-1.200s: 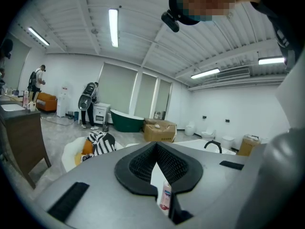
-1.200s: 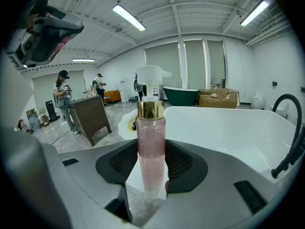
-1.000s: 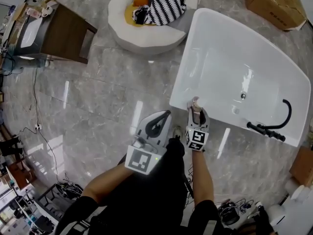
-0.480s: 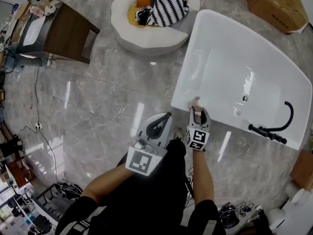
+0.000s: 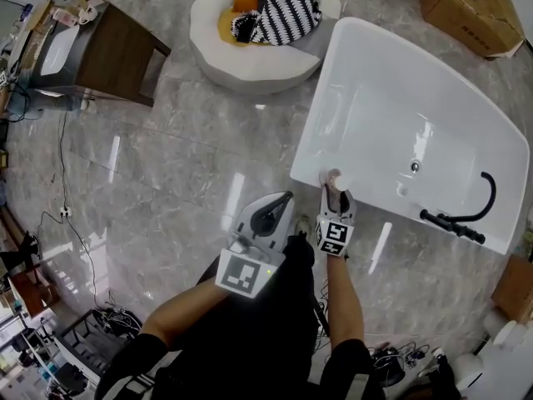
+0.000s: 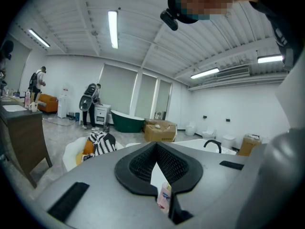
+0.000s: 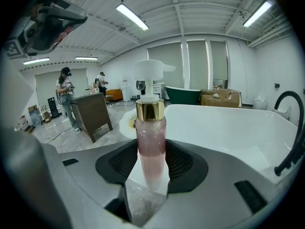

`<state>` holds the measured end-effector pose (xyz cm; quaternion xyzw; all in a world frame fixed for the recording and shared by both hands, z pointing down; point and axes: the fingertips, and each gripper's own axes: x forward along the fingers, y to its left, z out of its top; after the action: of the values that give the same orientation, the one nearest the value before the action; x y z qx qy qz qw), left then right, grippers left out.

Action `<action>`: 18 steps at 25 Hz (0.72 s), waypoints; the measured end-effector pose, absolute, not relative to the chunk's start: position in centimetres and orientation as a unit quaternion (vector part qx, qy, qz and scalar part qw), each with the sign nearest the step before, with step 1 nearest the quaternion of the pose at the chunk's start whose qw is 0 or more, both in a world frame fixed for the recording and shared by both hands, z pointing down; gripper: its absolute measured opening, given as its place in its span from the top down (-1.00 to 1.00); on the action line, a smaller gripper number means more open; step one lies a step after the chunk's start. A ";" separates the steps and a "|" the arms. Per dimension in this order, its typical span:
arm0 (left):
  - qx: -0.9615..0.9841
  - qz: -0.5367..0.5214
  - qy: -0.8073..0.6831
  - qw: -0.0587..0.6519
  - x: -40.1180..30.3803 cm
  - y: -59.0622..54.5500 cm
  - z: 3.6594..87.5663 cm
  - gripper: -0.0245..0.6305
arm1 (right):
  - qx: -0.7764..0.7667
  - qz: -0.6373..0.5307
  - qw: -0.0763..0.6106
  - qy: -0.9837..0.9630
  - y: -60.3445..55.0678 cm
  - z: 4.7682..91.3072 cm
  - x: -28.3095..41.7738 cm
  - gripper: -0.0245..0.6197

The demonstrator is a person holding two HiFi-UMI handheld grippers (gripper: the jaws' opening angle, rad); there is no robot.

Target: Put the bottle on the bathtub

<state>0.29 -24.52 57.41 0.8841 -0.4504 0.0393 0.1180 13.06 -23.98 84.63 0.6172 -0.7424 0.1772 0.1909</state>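
A pink bottle (image 7: 151, 142) with a gold collar and a white pump stands upright between the pads of my right gripper (image 7: 151, 163), which is shut on it. Its base rests at the near rim of the white bathtub (image 7: 224, 128). In the head view the right gripper (image 5: 335, 188) reaches the tub's near left corner (image 5: 306, 173), with the bottle (image 5: 338, 181) at its tips. My left gripper (image 5: 286, 197) hangs shut and holds nothing, just left of the right one, over the floor. Through its narrow gap (image 6: 155, 149) I glimpse the bottle (image 6: 163, 197).
A black faucet (image 5: 466, 215) sits on the tub's near right rim. A round white seat with striped cloth (image 5: 262, 23) stands beyond the tub's left end. A wooden cabinet (image 5: 108, 57) is far left, a cardboard box (image 5: 466, 7) far right. Cables (image 5: 62, 215) cross the marble floor.
The bottle's white pump top has shifted slightly right, over the tub rim. Both grippers otherwise hold their places.
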 end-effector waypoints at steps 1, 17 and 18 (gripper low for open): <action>0.883 0.039 -0.452 0.119 0.3 -24.4 57.3 0.88 | 0.616 0.177 0.193 -0.743 -23.8 84.7 13.0 0.35; 0.874 0.047 -0.468 0.124 -0.2 -24.1 54.1 0.88 | 0.590 0.202 0.262 -0.736 -22.9 85.3 12.3 0.34; 0.874 0.049 -0.468 0.125 -0.3 -24.0 53.8 0.88 | 0.587 0.209 0.269 -0.735 -22.7 85.3 12.4 0.33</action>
<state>-0.31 -24.04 53.81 0.8735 -0.4680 0.0490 0.1247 12.44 -22.69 85.31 0.5866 -0.7348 0.2089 0.2690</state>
